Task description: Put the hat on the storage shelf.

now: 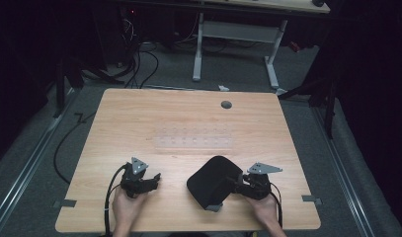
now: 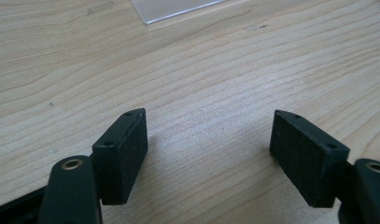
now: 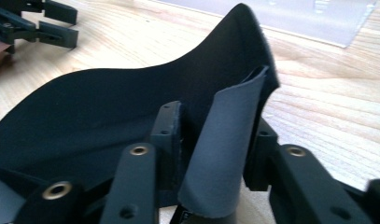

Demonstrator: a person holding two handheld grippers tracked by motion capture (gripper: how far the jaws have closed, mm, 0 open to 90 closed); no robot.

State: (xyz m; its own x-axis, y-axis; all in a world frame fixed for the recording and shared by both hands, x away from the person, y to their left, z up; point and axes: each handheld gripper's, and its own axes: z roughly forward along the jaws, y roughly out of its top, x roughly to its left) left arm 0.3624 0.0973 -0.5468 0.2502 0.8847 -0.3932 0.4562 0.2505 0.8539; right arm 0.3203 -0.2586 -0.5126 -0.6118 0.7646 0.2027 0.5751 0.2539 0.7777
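A flexible black pad (image 1: 211,181) with a grey underside lies at the near right of the wooden table (image 1: 188,113). My right gripper (image 1: 234,182) is shut on its right edge. In the right gripper view the pad (image 3: 99,107) curls up, and a grey folded flap (image 3: 225,140) sits pinched between the jaws of the right gripper (image 3: 215,128). My left gripper (image 1: 153,178) rests at the near left, apart from the pad. In its own view the left gripper (image 2: 208,133) stands open over bare wood with nothing between its pads.
A clear plastic plate (image 1: 193,140) lies flat at the table's middle; its corner (image 2: 173,9) is just beyond the left jaws and its edge (image 3: 318,18) is beyond the pad. A round grey grommet (image 1: 226,104) sits near the far edge. Cables and another desk's legs stand on the floor behind.
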